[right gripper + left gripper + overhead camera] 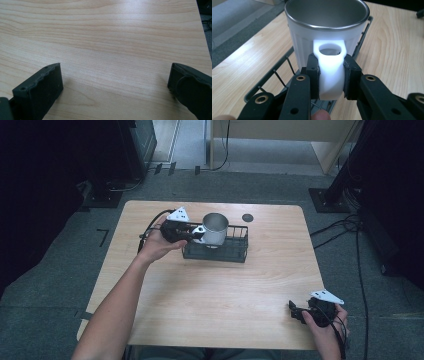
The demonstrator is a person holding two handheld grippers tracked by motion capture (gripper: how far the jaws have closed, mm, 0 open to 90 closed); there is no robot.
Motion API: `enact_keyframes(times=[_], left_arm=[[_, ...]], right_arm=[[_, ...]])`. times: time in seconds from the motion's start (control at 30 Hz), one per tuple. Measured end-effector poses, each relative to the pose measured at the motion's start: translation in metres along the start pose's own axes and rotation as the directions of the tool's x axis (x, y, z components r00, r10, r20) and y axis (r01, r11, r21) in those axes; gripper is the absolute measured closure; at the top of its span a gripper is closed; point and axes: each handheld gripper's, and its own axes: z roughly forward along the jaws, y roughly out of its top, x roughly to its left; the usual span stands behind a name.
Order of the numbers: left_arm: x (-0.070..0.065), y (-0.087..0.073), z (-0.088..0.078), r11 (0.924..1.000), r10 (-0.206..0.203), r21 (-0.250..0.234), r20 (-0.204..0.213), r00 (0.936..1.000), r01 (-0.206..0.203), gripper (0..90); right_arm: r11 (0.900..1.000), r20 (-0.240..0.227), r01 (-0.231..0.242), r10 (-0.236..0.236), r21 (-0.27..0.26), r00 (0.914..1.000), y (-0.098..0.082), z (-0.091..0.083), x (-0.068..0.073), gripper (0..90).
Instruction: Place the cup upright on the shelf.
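Observation:
A white mug with a steel rim (215, 228) hangs over the black wire basket (235, 251) at the table's far middle. My left gripper (196, 232) is shut on the mug's white handle (330, 71), one pad on each side of it. In the left gripper view the mug (325, 30) stands upright above the basket's rim (273, 72); whether it touches the basket's floor I cannot tell. My right gripper (296, 311) rests low at the table's near right corner, open, with bare wood between its jaws (115, 82).
A small dark round disc (247, 218) lies on the table behind the basket. The wooden table (215, 295) has wide free room in its middle and front. Cables and dark stands line the floor on both sides.

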Motion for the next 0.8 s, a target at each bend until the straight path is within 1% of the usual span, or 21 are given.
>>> enact_keyframes(times=[0.03, 0.07, 0.13, 0.17, 0.2, 0.23, 0.27, 0.33, 0.37, 0.4, 0.43, 0.47, 0.5, 0.53, 0.57, 0.6, 0.63, 0.67, 0.7, 0.73, 0.8], left_arm=[[0.001, -0.001, 0.001, 1.0000, 0.001, 0.005, 0.001, 1.0000, -0.001, 72.7], [0.002, -0.004, 0.003, 0.9999, -0.015, -0.001, 0.005, 0.9999, 0.015, 72.6], [0.003, -0.004, 0.003, 0.9997, -0.024, -0.003, 0.003, 0.9997, 0.024, 71.9], [0.002, -0.004, 0.003, 0.9991, -0.043, -0.001, 0.006, 0.9991, 0.043, 70.4], [0.002, -0.004, 0.003, 0.9991, -0.043, -0.001, 0.006, 0.9991, 0.043, 66.2], [0.002, -0.004, 0.003, 0.9988, -0.049, 0.007, 0.004, 0.9988, 0.049, 66.2], [0.001, -0.005, 0.003, 0.9976, -0.064, 0.024, -0.008, 0.9979, 0.065, 57.2], [0.001, -0.007, 0.003, 0.9970, -0.071, 0.028, -0.014, 0.9973, 0.072, 49.6], [0.001, -0.008, 0.003, 0.9962, -0.081, 0.032, -0.026, 0.9964, 0.082, 49.6], [0.001, -0.010, 0.002, 0.9955, -0.091, 0.024, -0.036, 0.9952, 0.091, 46.9], [0.001, -0.011, 0.000, 0.9949, -0.099, 0.019, -0.038, 0.9944, 0.099, 46.8], [0.002, -0.014, -0.004, 0.9918, -0.127, -0.017, -0.045, 0.9909, 0.126, 49.1], [0.002, -0.014, -0.004, 0.9918, -0.127, -0.017, -0.045, 0.9909, 0.126, 53.3], [0.002, -0.015, -0.007, 0.9903, -0.136, -0.033, -0.041, 0.9898, 0.135, 55.4], [0.001, -0.016, -0.009, 0.9901, -0.136, -0.039, -0.036, 0.9900, 0.135, 60.8], [-0.002, -0.017, -0.008, 0.9921, -0.123, -0.028, -0.045, 0.9913, 0.122, 65.0], [-0.002, -0.017, -0.008, 0.9921, -0.123, -0.028, -0.045, 0.9913, 0.122, 66.0], [-0.003, -0.018, -0.007, 0.9928, -0.119, -0.016, -0.064, 0.9908, 0.118, 65.9], [-0.003, -0.018, -0.007, 0.9928, -0.119, -0.016, -0.064, 0.9908, 0.118, 65.6], [-0.003, -0.018, -0.007, 0.9918, -0.128, -0.016, -0.067, 0.9896, 0.127, 65.6], [-0.001, -0.020, -0.006, 0.9886, -0.149, 0.007, -0.099, 0.9839, 0.150, 66.5]], right_arm=[[1.000, 0.000, 0.000, 0.000, 0.000, 1.0000, 0.000, 0.000, 0.000, 0.0], [1.000, 0.000, 0.000, 0.000, 0.000, 1.0000, 0.000, 0.000, 0.000, 0.0], [1.000, 0.000, 0.000, 0.000, 0.000, 1.0000, 0.000, 0.000, 0.000, 0.0], [1.000, 0.000, 0.000, 0.000, 0.000, 1.0000, 0.000, 0.000, 0.000, 0.0], [1.000, 0.000, 0.000, 0.000, 0.000, 1.0000, 0.000, 0.000, 0.000, 0.0], [1.000, 0.000, 0.000, 0.000, 0.000, 1.0000, 0.000, 0.000, 0.000, 0.0], [1.000, 0.000, 0.000, 0.000, 0.000, 1.0000, 0.000, 0.000, 0.000, 0.0], [1.000, 0.000, 0.000, 0.000, 0.000, 1.0000, 0.000, 0.000, 0.000, 0.0], [1.000, 0.000, 0.000, 0.000, 0.000, 1.0000, 0.000, 0.000, 0.000, 0.0], [1.000, 0.000, 0.000, 0.000, 0.001, 1.0000, 0.000, 0.000, 0.000, 0.0], [1.000, 0.000, 0.000, 0.000, 0.000, 1.0000, 0.000, 0.000, 0.000, 0.0], [1.000, 0.000, 0.000, 0.000, 0.001, 1.0000, 0.000, 0.000, 0.000, 0.0], [1.000, 0.000, 0.000, 0.000, 0.001, 1.0000, 0.000, 0.000, 0.000, 0.0], [1.000, 0.000, 0.000, 0.000, 0.001, 1.0000, 0.000, 0.000, 0.000, 0.0], [1.000, 0.000, 0.000, 0.000, 0.000, 1.0000, 0.000, 0.000, 0.000, 0.0], [1.000, 0.000, 0.000, 0.000, 0.000, 1.0000, 0.000, 0.000, 0.000, 0.0], [1.000, 0.000, 0.000, 0.000, 0.000, 1.0000, 0.000, 0.000, 0.000, 0.0], [1.000, 0.000, 0.000, 0.000, 0.000, 1.0000, 0.000, 0.000, 0.000, 0.0], [1.000, 0.000, 0.000, 0.000, 0.000, 1.0000, 0.000, 0.000, 0.000, 0.0], [1.000, 0.000, 0.000, 0.000, 0.000, 1.0000, 0.000, 0.000, 0.000, 0.0], [1.000, 0.000, -0.001, 0.001, 0.001, 1.0000, 0.000, 0.000, 0.000, 0.0]])
